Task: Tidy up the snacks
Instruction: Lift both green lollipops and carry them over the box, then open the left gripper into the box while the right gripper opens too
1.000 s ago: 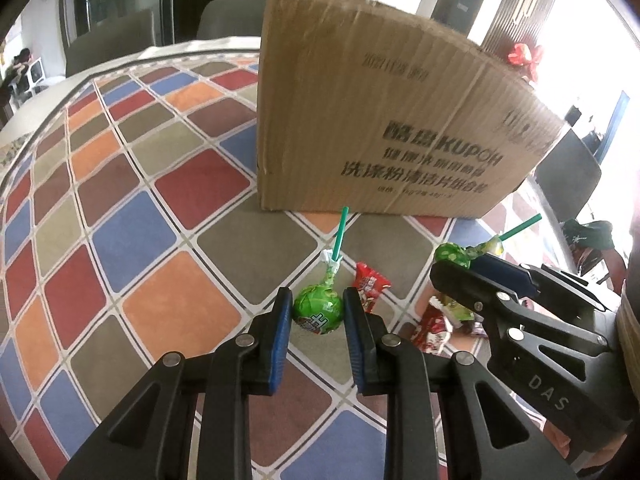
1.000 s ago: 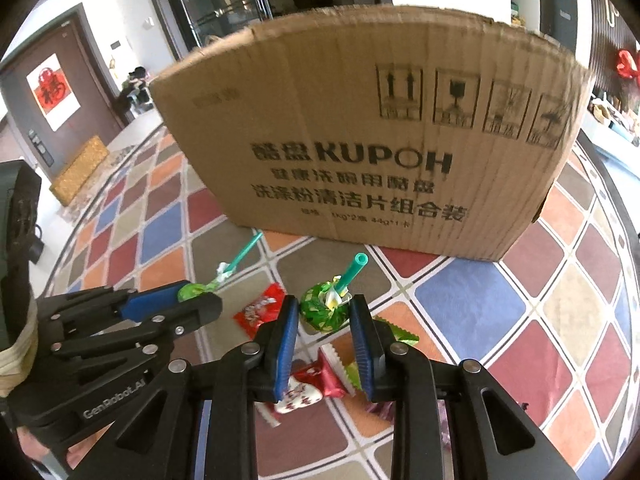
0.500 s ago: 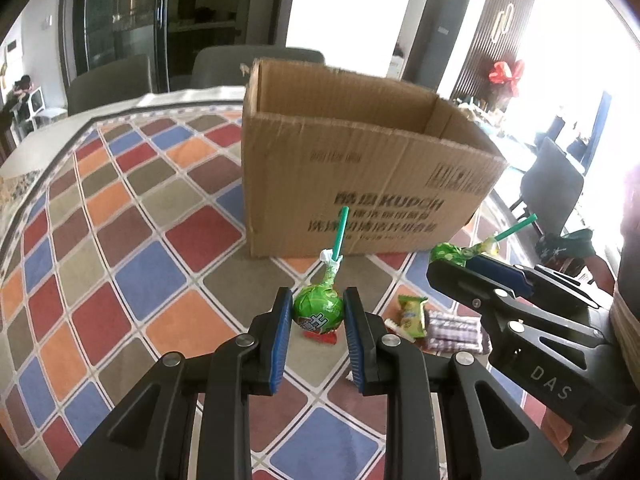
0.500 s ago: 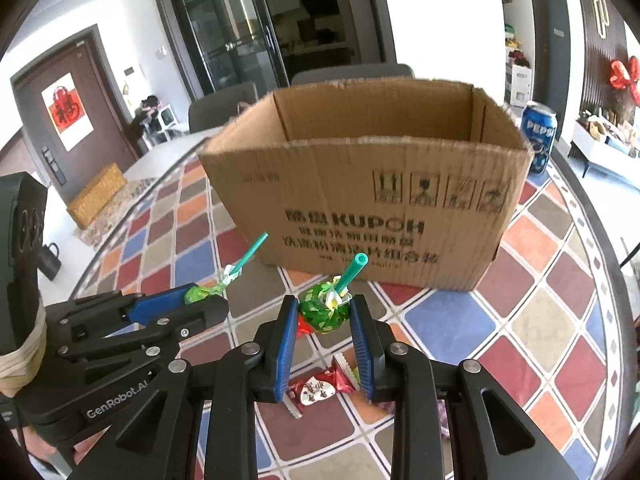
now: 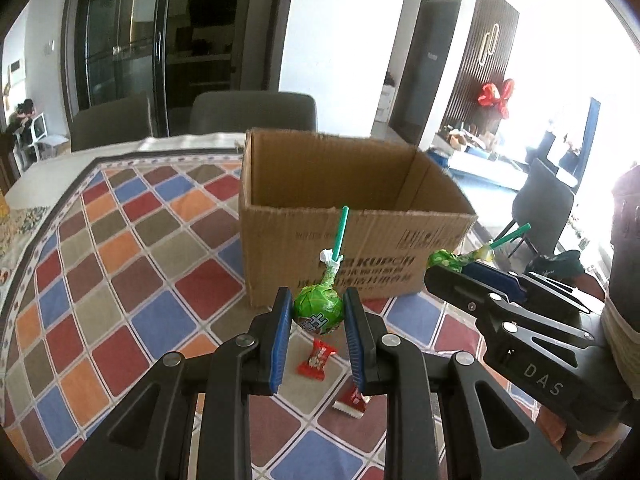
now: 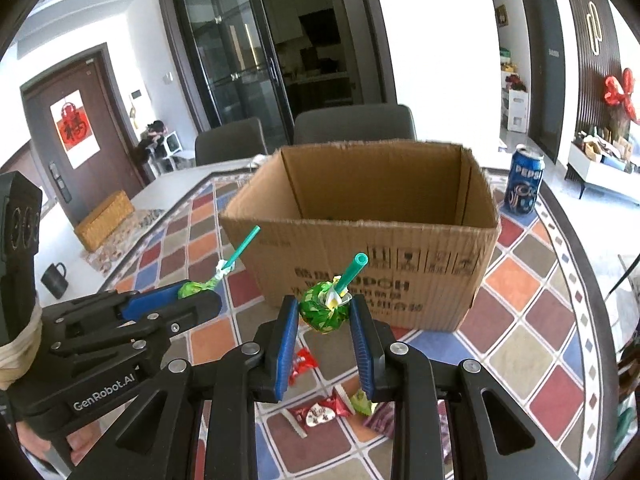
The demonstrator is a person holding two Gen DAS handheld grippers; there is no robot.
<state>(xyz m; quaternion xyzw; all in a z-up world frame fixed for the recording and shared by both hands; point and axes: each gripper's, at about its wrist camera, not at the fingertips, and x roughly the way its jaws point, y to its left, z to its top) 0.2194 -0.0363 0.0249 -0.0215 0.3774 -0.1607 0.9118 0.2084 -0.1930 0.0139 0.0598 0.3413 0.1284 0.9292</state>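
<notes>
My left gripper is shut on a green lollipop with a green stick and holds it above the table, in front of the open cardboard box. My right gripper is shut on a second green lollipop, also raised before the box. Each gripper shows in the other's view, the right gripper at the right and the left gripper at the left. Wrapped candies lie on the checked tablecloth below.
A Pepsi can stands right of the box. Grey chairs stand behind the table. A black mug sits on the floor at the left. The checked tablecloth spreads to the left of the box.
Both grippers have risen with their lollipops, from near the tabletop to about the height of the box rim. The box opening now shows.
</notes>
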